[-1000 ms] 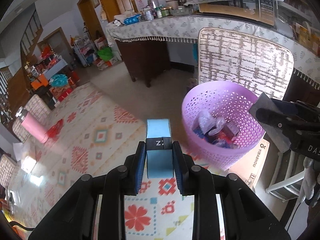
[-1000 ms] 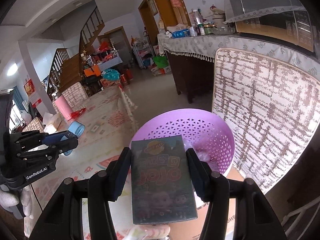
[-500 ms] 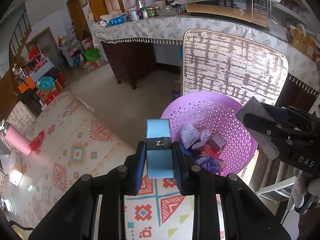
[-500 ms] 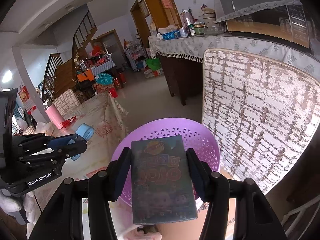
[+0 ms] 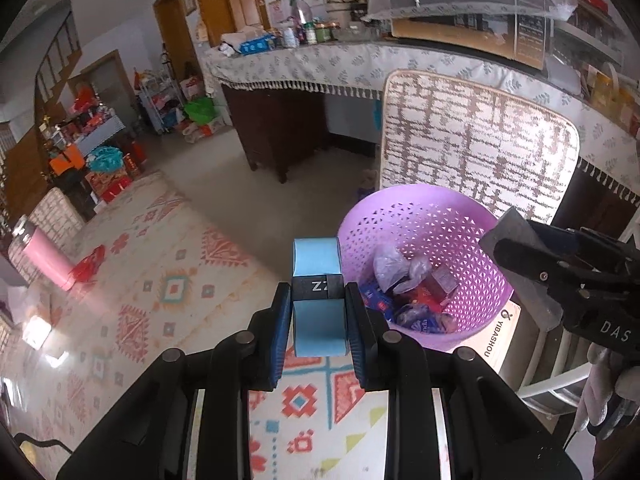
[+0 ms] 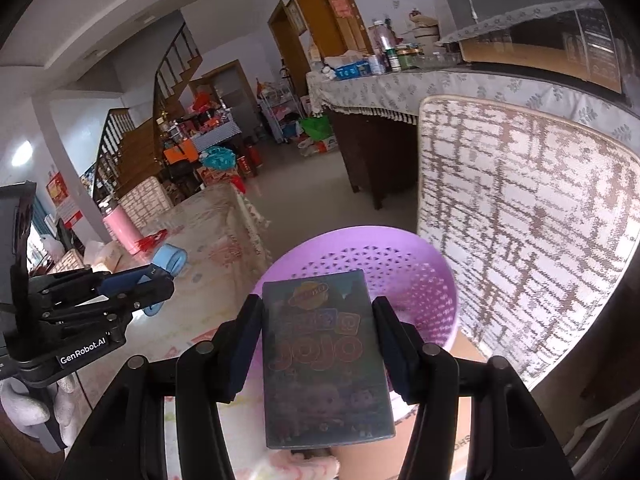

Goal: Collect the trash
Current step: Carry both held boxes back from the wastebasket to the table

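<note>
A purple mesh basket (image 5: 424,216) with wrappers and bags inside stands on a cardboard box off the table's edge. My left gripper (image 5: 318,296) is shut on a light-blue carton (image 5: 318,320) with a dark band, held above the table just left of the basket. In the right wrist view, my right gripper (image 6: 319,308) is shut on a flat grey box (image 6: 326,360) printed "JOJO", poised over the basket (image 6: 400,248) near its front rim. Each view shows the other gripper: the left gripper (image 6: 160,276) at the left, the right gripper (image 5: 520,256) at the right.
A chair back with a brown-and-white woven cover (image 5: 476,140) rises right behind the basket. The table wears a patterned cloth (image 5: 160,292), with a pink bottle (image 5: 46,260) at its far end. A cloth-covered counter (image 5: 320,64) runs along the back.
Both grips are unchanged. The left wrist view swung a little toward the basket, then partly back. The right gripper has hardly moved over the basket.
</note>
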Demonstrator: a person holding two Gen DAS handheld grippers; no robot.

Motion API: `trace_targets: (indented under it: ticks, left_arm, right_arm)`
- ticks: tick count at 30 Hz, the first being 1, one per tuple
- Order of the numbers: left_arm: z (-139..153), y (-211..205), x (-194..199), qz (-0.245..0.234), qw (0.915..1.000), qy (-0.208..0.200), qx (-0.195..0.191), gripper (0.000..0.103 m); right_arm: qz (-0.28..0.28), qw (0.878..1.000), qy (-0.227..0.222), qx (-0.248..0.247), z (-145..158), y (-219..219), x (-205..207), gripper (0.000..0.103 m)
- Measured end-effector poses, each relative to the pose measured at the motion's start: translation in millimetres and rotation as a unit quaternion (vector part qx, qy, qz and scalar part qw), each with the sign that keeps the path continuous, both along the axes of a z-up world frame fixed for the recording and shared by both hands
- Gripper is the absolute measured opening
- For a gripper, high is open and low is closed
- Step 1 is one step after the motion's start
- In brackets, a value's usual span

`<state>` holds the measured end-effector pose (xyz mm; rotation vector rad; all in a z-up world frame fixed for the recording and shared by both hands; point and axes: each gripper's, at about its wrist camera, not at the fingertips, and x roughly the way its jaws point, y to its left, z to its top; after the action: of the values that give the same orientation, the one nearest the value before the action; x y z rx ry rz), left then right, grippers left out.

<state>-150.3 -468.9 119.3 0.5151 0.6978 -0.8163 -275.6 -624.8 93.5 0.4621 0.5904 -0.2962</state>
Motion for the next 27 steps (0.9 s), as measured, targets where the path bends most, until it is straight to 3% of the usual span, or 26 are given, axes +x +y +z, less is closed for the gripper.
trace_targets:
  ticks: [14, 27]
  left_arm:
    - [29, 127, -11, 0.102, 0.9924, -0.013, -0.068, 0.026]
    - [31, 258, -4, 0.223, 0.9673, -0.012, -0.12, 0.026]
  right_arm:
    - [0.062, 0.998, -0.018, 0.003, 15, 90, 7, 0.061]
    - [0.125, 0.992, -0.013, 0.017, 9, 180, 22, 0.061]
